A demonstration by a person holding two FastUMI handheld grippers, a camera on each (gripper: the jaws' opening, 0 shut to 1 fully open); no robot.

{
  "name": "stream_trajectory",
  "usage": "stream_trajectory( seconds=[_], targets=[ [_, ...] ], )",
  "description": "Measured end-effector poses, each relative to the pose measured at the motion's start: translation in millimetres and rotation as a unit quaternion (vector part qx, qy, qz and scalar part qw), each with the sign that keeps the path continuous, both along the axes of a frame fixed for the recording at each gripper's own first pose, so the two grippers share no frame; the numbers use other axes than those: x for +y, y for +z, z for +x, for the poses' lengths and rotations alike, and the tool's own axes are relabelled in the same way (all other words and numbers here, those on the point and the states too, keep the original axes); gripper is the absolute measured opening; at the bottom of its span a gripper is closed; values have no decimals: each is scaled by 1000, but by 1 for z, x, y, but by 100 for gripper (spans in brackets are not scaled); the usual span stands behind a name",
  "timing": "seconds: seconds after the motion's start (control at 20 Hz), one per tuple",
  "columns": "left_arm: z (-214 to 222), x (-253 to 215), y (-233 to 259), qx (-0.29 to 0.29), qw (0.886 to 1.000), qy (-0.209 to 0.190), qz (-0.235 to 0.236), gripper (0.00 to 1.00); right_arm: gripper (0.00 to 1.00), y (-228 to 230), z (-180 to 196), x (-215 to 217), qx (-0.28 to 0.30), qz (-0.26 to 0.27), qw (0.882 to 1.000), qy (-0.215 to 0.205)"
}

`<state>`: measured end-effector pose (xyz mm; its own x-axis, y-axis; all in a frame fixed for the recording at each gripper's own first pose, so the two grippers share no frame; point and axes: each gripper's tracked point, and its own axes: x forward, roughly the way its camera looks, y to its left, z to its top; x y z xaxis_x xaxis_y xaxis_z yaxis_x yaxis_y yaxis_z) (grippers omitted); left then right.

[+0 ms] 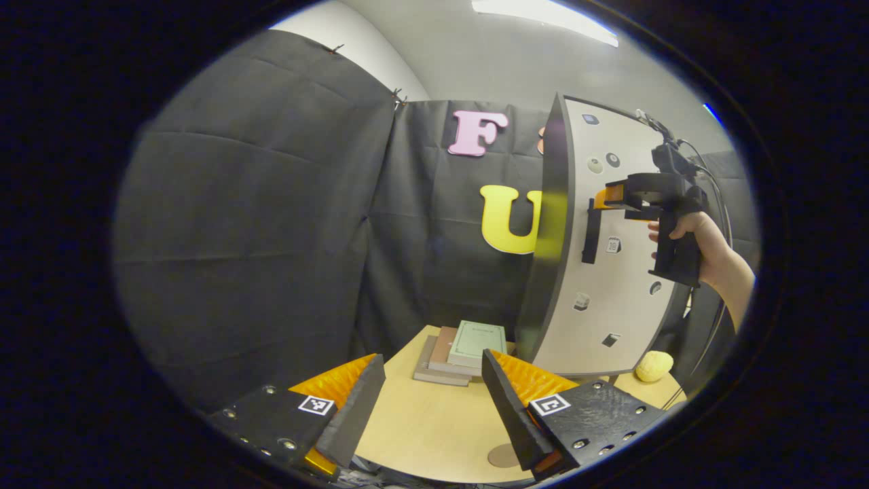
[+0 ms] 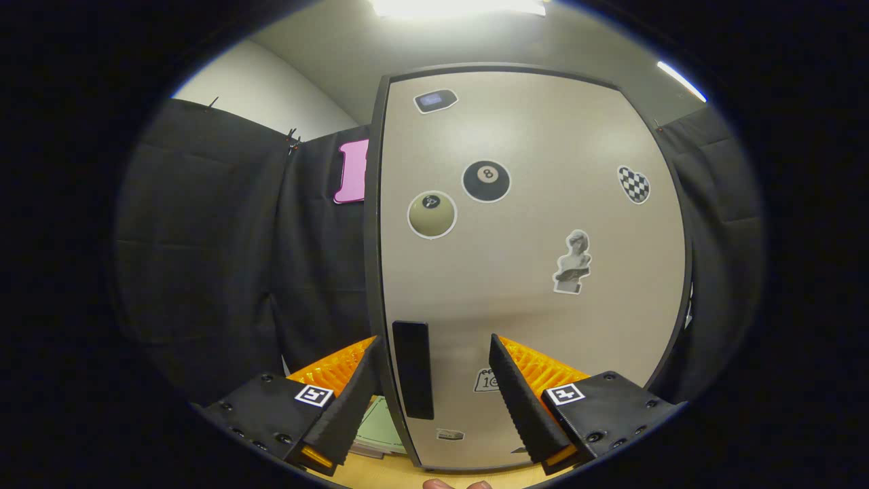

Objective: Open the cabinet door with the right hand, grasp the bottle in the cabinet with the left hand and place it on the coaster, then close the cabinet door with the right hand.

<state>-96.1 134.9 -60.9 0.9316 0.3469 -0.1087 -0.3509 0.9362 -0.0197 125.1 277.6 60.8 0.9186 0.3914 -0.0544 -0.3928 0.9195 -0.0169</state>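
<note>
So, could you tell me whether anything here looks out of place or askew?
Nothing stands out: the cabinet door looks intact, its stickers lie flat, and the books sit loosely stacked on the table.

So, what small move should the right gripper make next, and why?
Probably ease forward and close on the handle. The right gripper is open with the handle between its jaws, and the door looks closed. The left gripper waits open above the table.
</note>
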Motion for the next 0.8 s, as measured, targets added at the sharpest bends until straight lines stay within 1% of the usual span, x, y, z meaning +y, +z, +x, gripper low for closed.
stream_trajectory(
  seconds=[0.2,0.25,0.3,0.35,0.4,0.45,0.5,0.55,0.6,0.65,0.8],
  targets=[
    [-19,25,-5,2,999,44,-15,89,98,-19,17,15,20,-16,1000,-7],
    [-24,29,-4,2,998,52,-17,89,92,-23,20,18,25,-20,999,-9],
    [-28,31,-4,1,998,60,-16,89,97,-28,22,22,32,-23,999,-8],
    [-30,34,-3,2,998,67,-13,89,89,-32,25,27,37,-25,999,-8],
    [-34,35,-2,5,997,73,-10,89,78,-36,27,31,40,-27,999,-6],
    [-36,34,1,7,997,79,-5,91,65,-39,29,34,44,-29,999,-6],
    [-37,34,4,9,996,84,1,89,61,-39,30,33,35,-30,999,-17],
    [-38,33,8,8,996,89,7,89,53,-38,32,28,28,-36,998,-36],
    [-41,32,12,6,995,96,10,91,47,-37,32,25,23,-42,998,-43],
    [-44,30,16,1,995,101,9,89,37,-36,32,26,20,-46,998,-38],
    [-58,26,26,-19,992,122,5,89,34,-39,33,25,34,-49,998,-25]
  ],
)
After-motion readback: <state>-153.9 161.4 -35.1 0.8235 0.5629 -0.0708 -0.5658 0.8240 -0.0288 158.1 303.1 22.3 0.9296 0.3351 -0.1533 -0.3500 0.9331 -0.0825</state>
